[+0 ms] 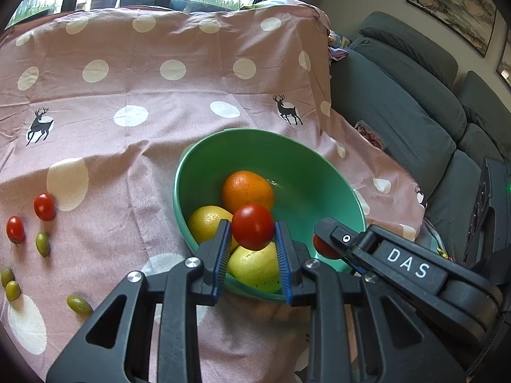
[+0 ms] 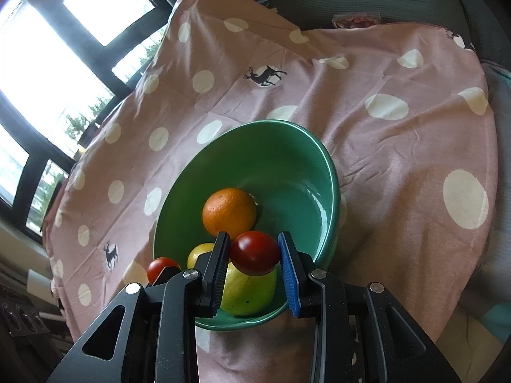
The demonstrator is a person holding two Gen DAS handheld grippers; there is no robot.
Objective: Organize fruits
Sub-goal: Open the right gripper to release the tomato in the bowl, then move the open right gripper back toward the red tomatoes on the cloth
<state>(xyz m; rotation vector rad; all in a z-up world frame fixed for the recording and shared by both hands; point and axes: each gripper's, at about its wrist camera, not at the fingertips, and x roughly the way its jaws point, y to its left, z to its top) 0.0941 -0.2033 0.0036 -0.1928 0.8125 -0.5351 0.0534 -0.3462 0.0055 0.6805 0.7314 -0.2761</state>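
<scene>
My left gripper (image 1: 252,225) is shut on a red cherry tomato (image 1: 252,227), held above the near side of a green bowl (image 1: 303,166). In the bowl lie an orange (image 1: 247,191) and two yellow-green citrus fruits (image 1: 255,269). From the right, a finger (image 1: 338,236) of the other gripper reaches over the bowl's rim with a second tomato (image 1: 324,250). In the right wrist view my right gripper (image 2: 254,238) is shut on that darker red tomato (image 2: 254,253) over the bowl (image 2: 332,175), above the orange (image 2: 229,212). The left gripper's tomato (image 2: 159,268) shows at the left.
On the pink polka-dot cloth (image 1: 159,102) left of the bowl lie two loose cherry tomatoes (image 1: 44,206) and several green olives (image 1: 42,244). A grey sofa (image 1: 399,102) runs along the right, past the cloth's edge. Windows stand behind the table.
</scene>
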